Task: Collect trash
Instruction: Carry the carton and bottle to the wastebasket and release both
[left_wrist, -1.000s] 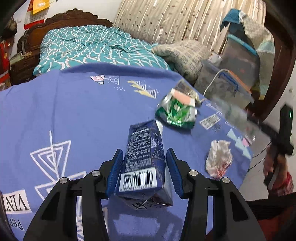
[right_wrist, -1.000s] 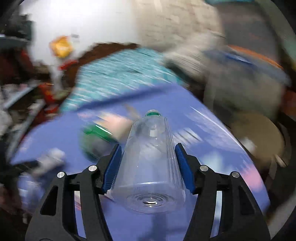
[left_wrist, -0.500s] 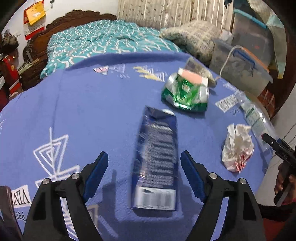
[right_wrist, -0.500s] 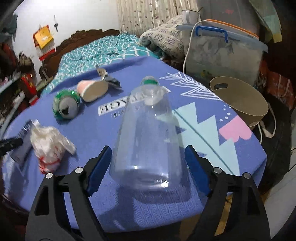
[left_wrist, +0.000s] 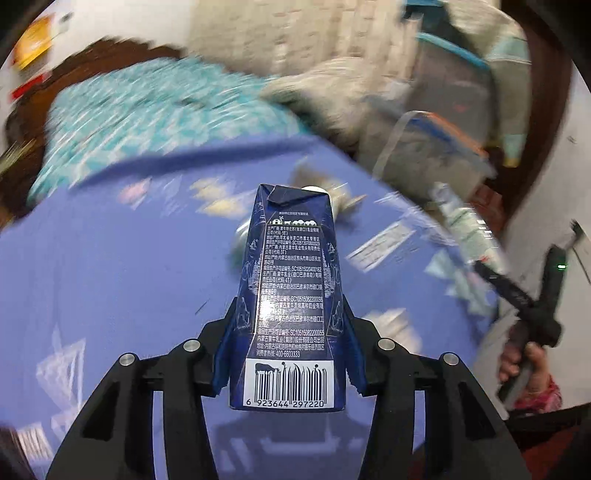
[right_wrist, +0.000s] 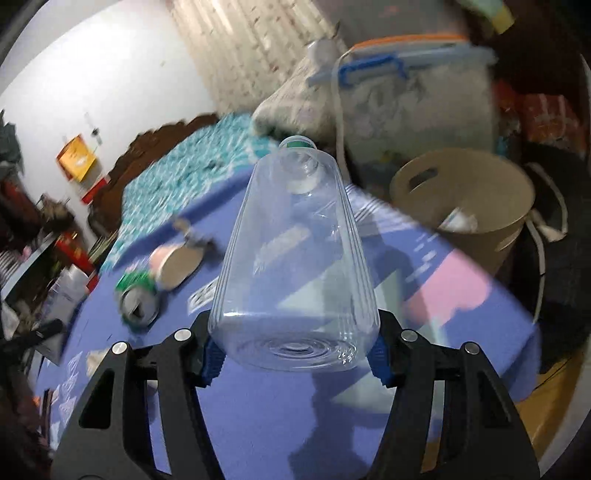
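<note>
blk gripper (left_wrist: 287, 354), blue pads (left_wrist: 225, 350), silver screws

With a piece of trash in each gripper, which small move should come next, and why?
Probably carry the clear plastic bottle in the right gripper toward the round tan bin beyond the table's edge. Both sets of jaws are closing on their loads, the left gripper on the dark blue carton, and the bin stands open to the bottle's right.

Carton (left_wrist: 290, 295): dark blue, white print, black-and-white barcode. Bottle (right_wrist: 295, 258): clear, green neck ring. Tablecloth (right_wrist: 461, 291): blue (pink and pale teal triangles, white line patterns). Bin (right_wrist: 461, 206): tan. Can (right_wrist: 136, 295): green and silver. Gripper pads: blue.
</note>
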